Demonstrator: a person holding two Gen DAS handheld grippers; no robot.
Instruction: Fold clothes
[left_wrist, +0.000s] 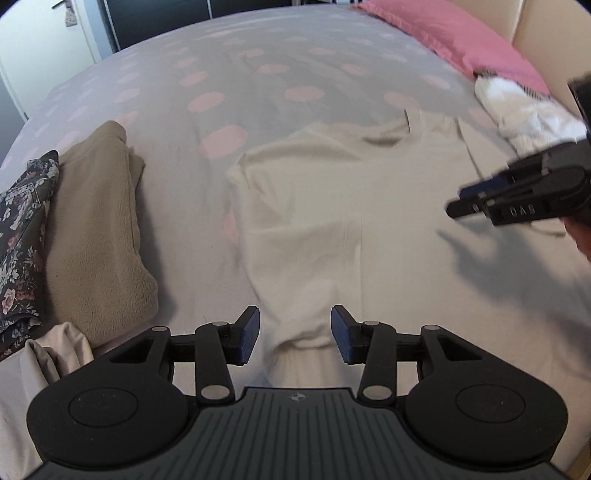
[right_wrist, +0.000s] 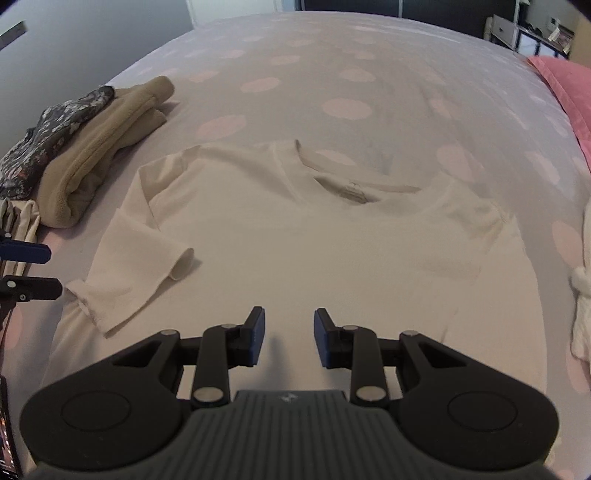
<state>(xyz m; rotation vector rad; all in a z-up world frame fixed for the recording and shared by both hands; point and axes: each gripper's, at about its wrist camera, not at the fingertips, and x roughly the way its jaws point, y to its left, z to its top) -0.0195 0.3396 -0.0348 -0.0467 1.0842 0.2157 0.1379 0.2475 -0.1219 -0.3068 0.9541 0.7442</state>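
Your left gripper (left_wrist: 294, 334) points steeply down at the bed (left_wrist: 258, 55), hovering over the near edge of the shirt (left_wrist: 332, 206). Its jaws stand fairly wide and nothing is between them; the blue pads (left_wrist: 248, 334) are clear of the cloth. Your right gripper (right_wrist: 289, 338) tilts down the same way over the shirt's lower body, jaws moderately apart and empty. From the left camera it comes in from the right edge, seen side on, casting a shadow on the shirt and sheet. From the right camera, your left gripper's fingertips (right_wrist: 26, 271) just show at the left edge, beside the shirt's sleeve.

The shirt, cream, lies spread on the bed in front of both grippers, collar (right_wrist: 354, 184) away from you. One sleeve (right_wrist: 136, 258) is folded in over itself on the left; the other side (right_wrist: 476, 221) is bunched at the shoulder.

Count: two grippers, both empty. One shirt laid out. At the left, one stack with a tan fleece (left_wrist: 99, 229) and a dark floral garment (left_wrist: 22, 236) just beside it, touching, and a pale cloth (left_wrist: 55, 354) at the near end of that stack. At the right, one white heap (left_wrist: 528, 114); how many pieces it holds you cannot tell. One pink pillow (left_wrist: 454, 37) at the far right. The sheet is grey with pink dots.
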